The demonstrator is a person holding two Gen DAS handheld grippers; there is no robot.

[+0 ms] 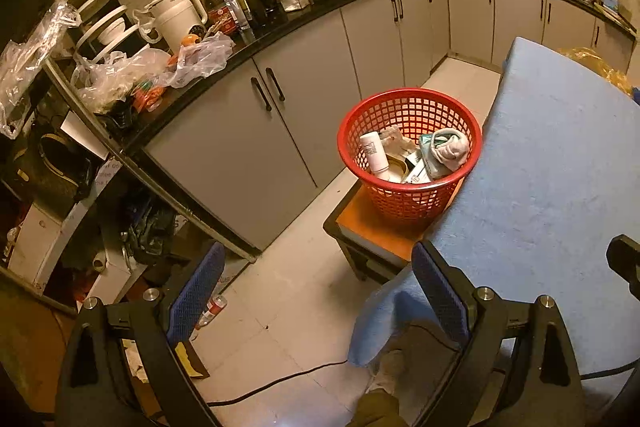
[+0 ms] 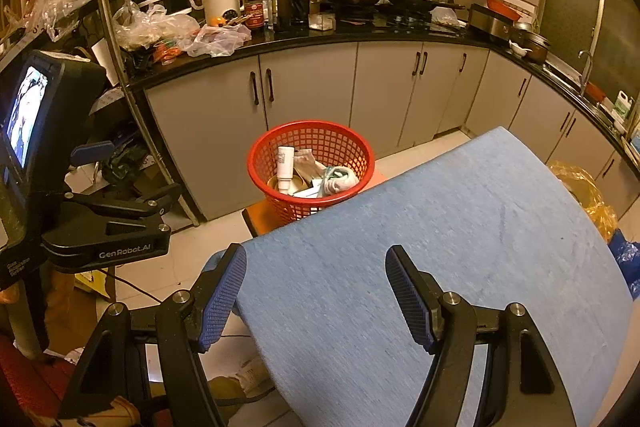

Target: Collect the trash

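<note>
A red mesh basket point(image 1: 408, 115) point(image 2: 310, 143) stands on a low orange stool point(image 1: 372, 227) beside the blue-covered table point(image 1: 560, 167) point(image 2: 420, 247). In it lie a white bottle point(image 1: 373, 151) point(image 2: 285, 163), crumpled paper and a pale cloth point(image 1: 450, 147) point(image 2: 340, 181). My left gripper point(image 1: 318, 287) hangs open over the floor near the table's corner, nothing between its blue pads point(image 1: 196, 291). My right gripper point(image 2: 318, 291) is open above the table's near edge, and its pads point(image 2: 408, 295) hold nothing.
A small red-and-white can point(image 1: 214, 307) and a black cable point(image 1: 280, 383) lie on the tiled floor. Grey cabinets under a black counter point(image 2: 360, 35) carry bottles, woks and plastic bags. A cluttered shelf point(image 1: 60, 167) stands left. A yellow bag point(image 2: 584, 191) sits right of the table.
</note>
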